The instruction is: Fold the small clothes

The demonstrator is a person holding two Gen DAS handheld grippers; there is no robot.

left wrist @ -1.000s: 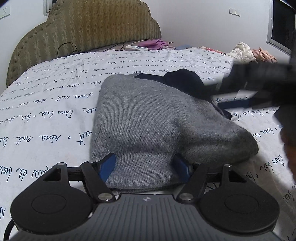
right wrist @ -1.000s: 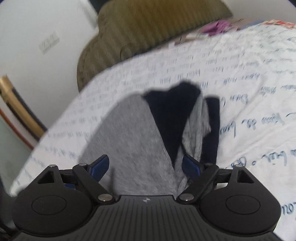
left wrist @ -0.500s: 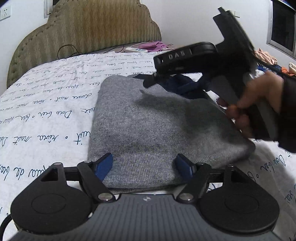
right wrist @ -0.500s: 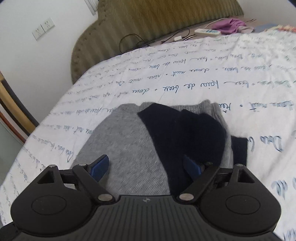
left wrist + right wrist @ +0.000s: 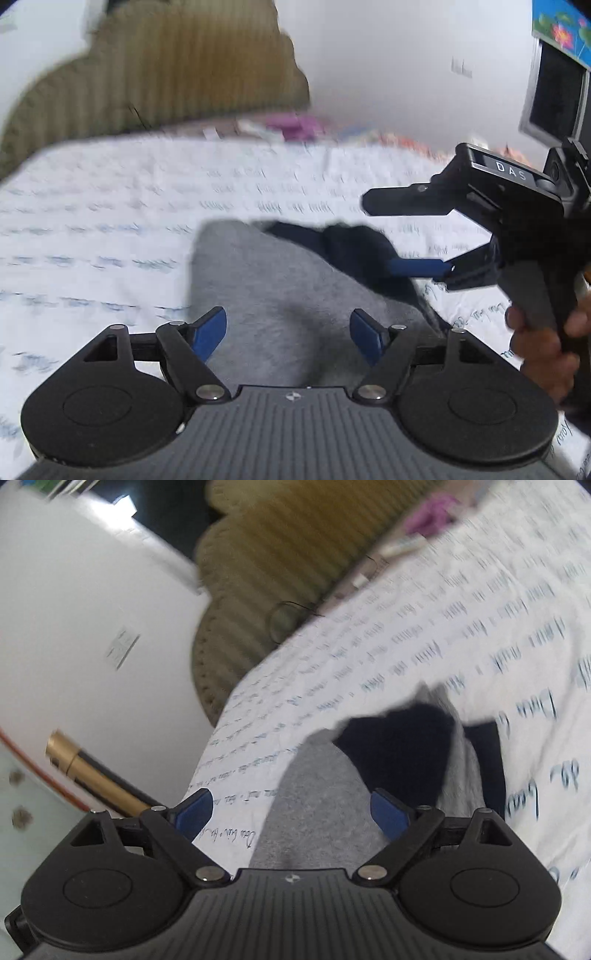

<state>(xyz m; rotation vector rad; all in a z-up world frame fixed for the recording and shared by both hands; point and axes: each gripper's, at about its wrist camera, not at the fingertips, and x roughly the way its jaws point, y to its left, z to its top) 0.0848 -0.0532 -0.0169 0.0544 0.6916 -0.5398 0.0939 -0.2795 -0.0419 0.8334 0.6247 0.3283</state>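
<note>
A folded grey knit garment (image 5: pixel 280 288) with a dark navy part (image 5: pixel 347 243) at its far end lies on the bed. It also shows in the right wrist view (image 5: pixel 317 805), the navy part (image 5: pixel 402 746) to the right. My left gripper (image 5: pixel 288 332) is open and empty, raised over the garment's near edge. My right gripper (image 5: pixel 291 812) is open and empty above the garment. In the left wrist view it (image 5: pixel 413 236) is held at the right, fingers (image 5: pixel 417 267) pointing left over the navy part.
The bed has a white sheet with blue script (image 5: pixel 110 221) and an olive padded headboard (image 5: pixel 166 77). Pink items (image 5: pixel 291 123) lie near the headboard. A white wall with a socket (image 5: pixel 122 648) and a gold post (image 5: pixel 99 779) are at the bed's left side.
Both grippers have lifted away from the garment and both views are blurred by motion. The right gripper has pulled back to the right. The garment has stayed folded in place.
</note>
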